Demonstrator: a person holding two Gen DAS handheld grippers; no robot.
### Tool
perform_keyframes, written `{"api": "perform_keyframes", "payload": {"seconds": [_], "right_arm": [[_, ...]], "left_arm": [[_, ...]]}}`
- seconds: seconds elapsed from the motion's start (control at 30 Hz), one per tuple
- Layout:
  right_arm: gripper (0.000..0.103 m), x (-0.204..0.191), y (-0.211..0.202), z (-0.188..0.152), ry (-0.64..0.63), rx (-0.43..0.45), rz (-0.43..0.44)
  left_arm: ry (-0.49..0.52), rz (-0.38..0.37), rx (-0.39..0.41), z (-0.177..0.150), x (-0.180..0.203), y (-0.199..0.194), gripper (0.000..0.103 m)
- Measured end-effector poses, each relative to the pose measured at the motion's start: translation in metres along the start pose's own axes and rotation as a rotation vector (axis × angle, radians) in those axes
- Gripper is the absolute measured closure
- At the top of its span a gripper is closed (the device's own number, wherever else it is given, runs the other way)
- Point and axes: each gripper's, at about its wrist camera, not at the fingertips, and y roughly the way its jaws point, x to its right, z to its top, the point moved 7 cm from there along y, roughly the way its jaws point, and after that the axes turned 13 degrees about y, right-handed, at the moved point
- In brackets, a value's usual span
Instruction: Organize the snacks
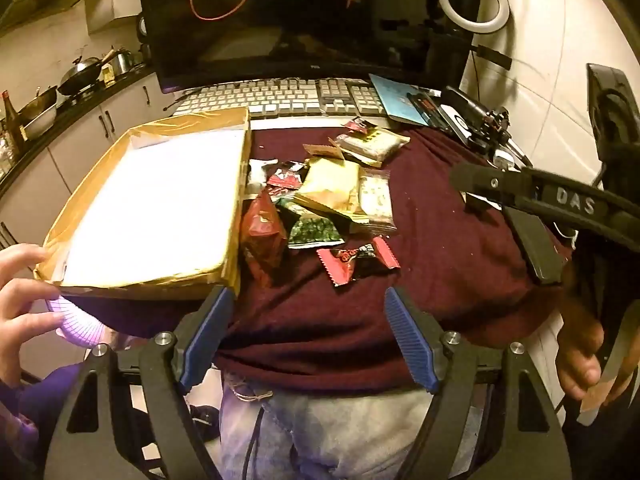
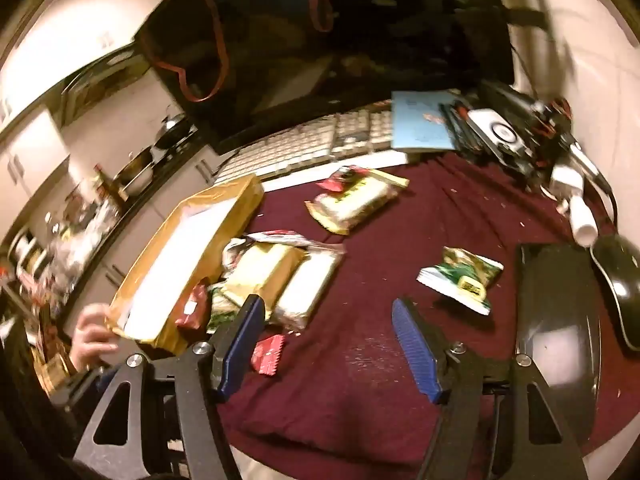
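Observation:
A pile of snack packets lies on the maroon cloth, just right of a shallow cardboard box with a white lining. The pile also shows in the right wrist view, beside the box. A green and white packet lies apart on the right. A pale packet lies farther back. My left gripper is open and empty, at the near edge of the cloth. My right gripper is open and empty, between the pile and the green packet.
A keyboard and a dark monitor stand behind the cloth. A blue booklet and electronics sit at the back right. A black tray and a mouse lie at right. A bare hand touches the box's near corner.

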Motion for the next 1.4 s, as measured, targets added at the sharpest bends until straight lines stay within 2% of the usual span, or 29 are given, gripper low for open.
{"api": "perform_keyframes", "payload": {"seconds": [0.33,0.43,0.53,0.77,1.4], "right_arm": [[0.034,-0.023,-0.002,-0.010,-0.076,-0.031,0.122],[0.034,-0.021,0.001,-0.009,-0.066,-0.061,0.079],[0.034,-0.019,0.005,-0.012,-0.054,-0.064,0.076],[0.034,-0.021,0.010,-0.011,-0.076,-0.032,0.049],[0.034,-0.035,0.016,-0.014,-0.116,-0.047,0.036]], "left_arm": [[0.002,0.021,0.000,0.003,0.001,-0.004,0.024],[0.001,0.018,-0.002,0.003,0.001,-0.004,0.024],[0.001,0.013,-0.009,0.002,0.002,-0.001,0.024],[0.008,0.003,-0.009,0.001,0.003,0.002,0.024],[-0.016,-0.009,-0.013,-0.004,-0.004,0.004,0.024]]}}
